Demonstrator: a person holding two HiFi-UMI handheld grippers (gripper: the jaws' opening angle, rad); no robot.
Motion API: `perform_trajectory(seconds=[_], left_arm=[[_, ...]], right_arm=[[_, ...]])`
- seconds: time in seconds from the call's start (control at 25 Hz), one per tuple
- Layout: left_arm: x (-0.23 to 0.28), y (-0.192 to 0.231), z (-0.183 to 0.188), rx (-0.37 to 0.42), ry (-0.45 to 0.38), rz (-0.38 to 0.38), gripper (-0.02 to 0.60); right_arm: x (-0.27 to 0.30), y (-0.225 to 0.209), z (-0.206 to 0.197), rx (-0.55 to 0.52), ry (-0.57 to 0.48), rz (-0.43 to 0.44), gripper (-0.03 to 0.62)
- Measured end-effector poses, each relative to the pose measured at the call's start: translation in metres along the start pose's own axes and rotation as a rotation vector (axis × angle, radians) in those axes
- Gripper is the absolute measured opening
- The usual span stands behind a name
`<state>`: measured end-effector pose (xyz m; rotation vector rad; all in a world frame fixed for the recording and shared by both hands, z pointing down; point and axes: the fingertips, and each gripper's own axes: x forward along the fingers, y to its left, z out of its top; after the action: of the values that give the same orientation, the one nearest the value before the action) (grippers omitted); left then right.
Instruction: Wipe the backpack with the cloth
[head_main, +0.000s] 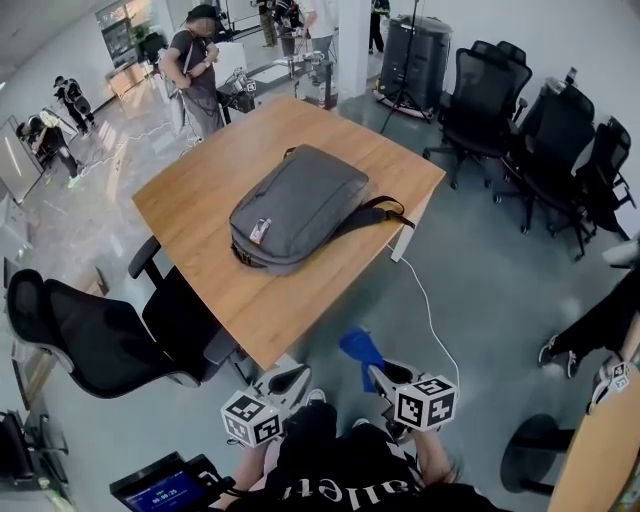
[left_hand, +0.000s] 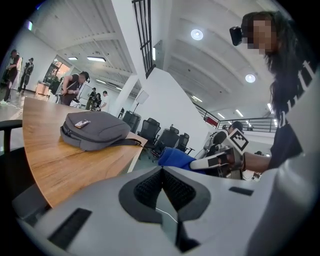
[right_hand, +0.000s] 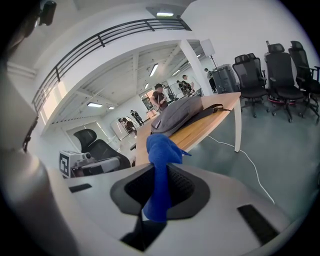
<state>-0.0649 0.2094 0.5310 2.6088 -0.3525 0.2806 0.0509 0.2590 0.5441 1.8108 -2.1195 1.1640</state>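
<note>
Backpack (head_main: 300, 205): grey, lying flat near the middle of the wooden table (head_main: 190, 215), long axis diagonal. One dark strap (head_main: 385, 212) trails off toward the table's right edge. There's a small light tag (head_main: 260, 230) on its near end, possibly a label, too small to tell.

Right gripper (head_main: 385, 380): clenched on the blue cloth (right_hand: 160, 170). The right gripper view shows the cloth pinched between the pads, bunched above them and hanging below. In the head view the cloth (head_main: 360, 350) sticks out ahead of the jaws, over the floor and short of the table.

Left gripper (head_main: 288, 380): jaws pressed together with nothing between them, per the left gripper view (left_hand: 162, 172).

Both grippers are held low, close to the person's body and side by side, well apart from the backpack. The table's near corner lies between them and the bag. Neither gripper touches the table.

Surroundings:
- Black mesh office chair (head_main: 90, 340) at the table's left side, just beside the near corner and close to the left gripper.
- White cable (head_main: 440, 310) running from the table's right leg across the grey floor, passing right of the cloth.
- Row of black office chairs (head_main: 540, 140) along the far right wall.
- Person (head_main: 195, 70) standing beyond the table's far left corner, with more people further back.
- Lit screen (head_main: 165, 490) at bottom left.
- Edge of a second wooden table (head_main: 610, 450) at bottom right.
</note>
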Motion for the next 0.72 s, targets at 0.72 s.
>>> perform_trajectory(seconds=[0.72], left_arm=[[-0.010,-0.111,-0.054,0.025,-0.001,0.042,0.002]], right_arm=[[-0.075,-0.006,-0.067,-0.077,0.055,0.066,0.064]])
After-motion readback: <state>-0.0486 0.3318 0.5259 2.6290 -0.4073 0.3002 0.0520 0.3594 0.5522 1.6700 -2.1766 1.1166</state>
